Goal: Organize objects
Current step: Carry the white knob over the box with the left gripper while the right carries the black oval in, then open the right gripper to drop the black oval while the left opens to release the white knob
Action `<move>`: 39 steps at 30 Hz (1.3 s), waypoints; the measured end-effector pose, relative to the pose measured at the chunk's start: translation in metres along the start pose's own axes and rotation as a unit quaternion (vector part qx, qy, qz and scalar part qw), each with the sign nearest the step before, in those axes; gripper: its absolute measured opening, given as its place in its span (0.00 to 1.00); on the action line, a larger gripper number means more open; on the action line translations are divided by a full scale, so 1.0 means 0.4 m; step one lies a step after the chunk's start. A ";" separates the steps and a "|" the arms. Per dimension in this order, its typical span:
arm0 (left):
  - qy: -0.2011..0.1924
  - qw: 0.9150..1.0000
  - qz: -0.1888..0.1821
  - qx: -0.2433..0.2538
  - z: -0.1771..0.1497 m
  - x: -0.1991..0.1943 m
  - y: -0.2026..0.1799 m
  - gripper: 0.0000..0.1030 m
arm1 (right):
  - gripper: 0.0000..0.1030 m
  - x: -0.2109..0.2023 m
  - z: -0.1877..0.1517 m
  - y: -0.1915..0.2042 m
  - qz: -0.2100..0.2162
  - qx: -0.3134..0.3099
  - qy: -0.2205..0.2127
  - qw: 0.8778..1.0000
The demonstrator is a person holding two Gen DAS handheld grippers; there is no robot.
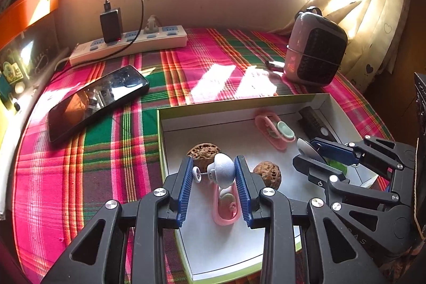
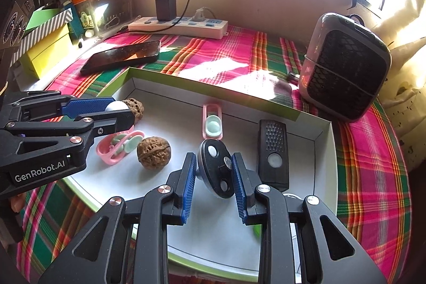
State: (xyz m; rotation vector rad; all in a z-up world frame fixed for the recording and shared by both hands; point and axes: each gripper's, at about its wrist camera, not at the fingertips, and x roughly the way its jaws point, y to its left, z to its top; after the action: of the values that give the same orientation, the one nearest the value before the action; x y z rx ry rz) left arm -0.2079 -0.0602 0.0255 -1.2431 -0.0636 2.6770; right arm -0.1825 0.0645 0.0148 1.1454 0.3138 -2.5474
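Observation:
A shallow white box with a green rim [image 1: 170, 135] [image 2: 323, 132] lies on the plaid cloth. My left gripper [image 1: 214, 173] is shut on a small white knob-shaped piece [image 1: 222, 169] above the box's left part; it also shows in the right wrist view [image 2: 117, 111]. My right gripper [image 2: 214, 172] is shut on a black oval disc [image 2: 217, 168] above the box's right part; it also shows in the left wrist view [image 1: 311, 155]. In the box lie two walnuts [image 2: 154, 153] [image 1: 203, 152], two pink clips [image 2: 212, 124] [image 2: 118, 144] and a black remote [image 2: 273, 151].
A black phone [image 1: 98, 101] lies on the cloth left of the box. A white power strip [image 1: 127, 44] with a black charger sits at the back. A grey heater [image 2: 346, 68] stands at the right. Stacked boxes [image 2: 48, 44] line the left edge.

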 end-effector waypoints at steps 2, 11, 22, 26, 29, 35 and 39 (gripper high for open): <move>-0.001 1.000 0.008 0.009 0.000 0.004 -0.007 0.29 | 0.27 0.004 0.001 0.000 -0.001 0.000 0.000 1.000; 0.002 1.000 0.012 0.017 0.006 0.017 -0.012 0.29 | 0.27 0.014 -0.001 0.008 -0.017 -0.011 -0.001 1.000; 0.002 1.000 0.011 0.019 0.005 0.019 -0.016 0.29 | 0.27 0.015 -0.001 0.012 -0.019 -0.013 -0.004 1.000; 0.003 1.000 0.009 0.019 0.005 0.019 -0.015 0.29 | 0.27 0.015 -0.002 0.013 -0.019 -0.013 -0.004 1.000; 0.003 1.000 0.010 0.019 0.005 0.019 -0.016 0.30 | 0.27 0.015 -0.003 0.015 -0.020 -0.013 -0.005 1.000; 0.004 1.000 0.009 0.018 0.005 0.018 -0.014 0.30 | 0.28 0.015 -0.004 0.013 -0.020 -0.011 -0.005 1.000; 0.004 1.000 0.009 0.018 0.005 0.017 -0.015 0.30 | 0.30 0.014 -0.005 0.012 -0.021 -0.010 -0.007 1.000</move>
State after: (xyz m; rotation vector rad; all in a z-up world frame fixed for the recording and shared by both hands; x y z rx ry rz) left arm -0.2128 -0.0530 0.0222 -1.2496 -0.0031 2.6751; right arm -0.1827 0.0594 0.0090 1.1254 0.3626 -2.5806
